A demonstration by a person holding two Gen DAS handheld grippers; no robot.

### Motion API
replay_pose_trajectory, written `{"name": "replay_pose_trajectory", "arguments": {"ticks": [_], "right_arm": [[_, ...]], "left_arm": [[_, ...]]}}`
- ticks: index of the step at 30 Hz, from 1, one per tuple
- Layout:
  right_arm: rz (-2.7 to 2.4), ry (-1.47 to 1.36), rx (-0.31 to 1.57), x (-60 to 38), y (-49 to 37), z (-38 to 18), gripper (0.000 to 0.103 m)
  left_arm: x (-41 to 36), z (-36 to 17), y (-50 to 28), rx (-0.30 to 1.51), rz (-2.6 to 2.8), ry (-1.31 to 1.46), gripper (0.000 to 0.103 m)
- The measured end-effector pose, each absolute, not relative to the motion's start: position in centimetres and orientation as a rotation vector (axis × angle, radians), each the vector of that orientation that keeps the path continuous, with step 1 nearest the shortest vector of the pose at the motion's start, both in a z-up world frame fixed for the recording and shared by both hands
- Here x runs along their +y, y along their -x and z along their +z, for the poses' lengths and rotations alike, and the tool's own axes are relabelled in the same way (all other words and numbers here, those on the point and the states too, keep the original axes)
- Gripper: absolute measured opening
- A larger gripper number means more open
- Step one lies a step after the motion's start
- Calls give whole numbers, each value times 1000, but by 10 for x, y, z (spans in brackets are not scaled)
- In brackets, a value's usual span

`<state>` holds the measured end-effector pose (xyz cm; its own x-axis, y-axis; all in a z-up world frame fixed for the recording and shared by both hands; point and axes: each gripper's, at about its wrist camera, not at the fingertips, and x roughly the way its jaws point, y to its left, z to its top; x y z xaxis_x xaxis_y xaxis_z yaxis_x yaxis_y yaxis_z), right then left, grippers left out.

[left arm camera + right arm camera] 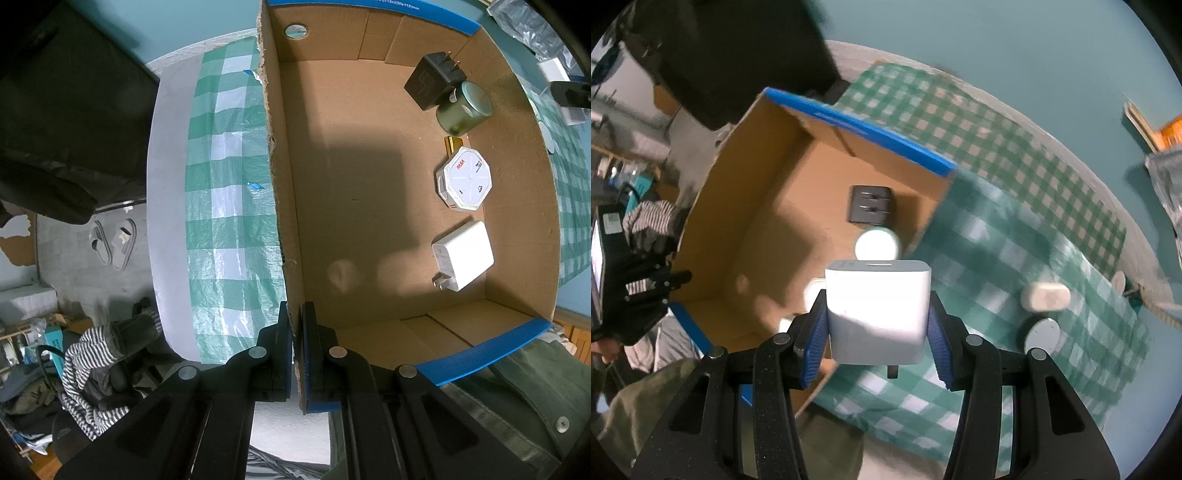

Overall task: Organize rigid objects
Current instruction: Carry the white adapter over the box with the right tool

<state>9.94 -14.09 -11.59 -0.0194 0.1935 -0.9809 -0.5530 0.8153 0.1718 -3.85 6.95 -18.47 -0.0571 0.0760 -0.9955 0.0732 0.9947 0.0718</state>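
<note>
An open cardboard box [284,184] with blue rims sits on a green checked cloth [221,192]. Inside lie a black plug adapter [432,81], a green jar [463,109], a white octagonal box [465,179] and a white charger [461,254]. My left gripper [297,332] is shut on the box's left wall near its front corner. My right gripper [877,325] is shut on a white charger block [877,310], held above the box's [738,206] right front edge. The black adapter [870,209] and jar lid [877,244] show below it.
On the cloth [1015,229] right of the box lie a white oval item [1045,296] and a round silvery item [1041,332]. A black monitor [66,110] stands left of the table. Clothes [92,369] and slippers [114,243] lie on the floor.
</note>
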Motion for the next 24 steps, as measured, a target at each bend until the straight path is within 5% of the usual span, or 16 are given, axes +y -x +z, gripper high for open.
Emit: {"name": "replay_pose_trajectory", "arguments": {"ticks": [24], "right_arm": [[659,444,1541,-78,-79,-172,49]], "left_arm": [[69,-185,40,1626,-4,-108,5]]}}
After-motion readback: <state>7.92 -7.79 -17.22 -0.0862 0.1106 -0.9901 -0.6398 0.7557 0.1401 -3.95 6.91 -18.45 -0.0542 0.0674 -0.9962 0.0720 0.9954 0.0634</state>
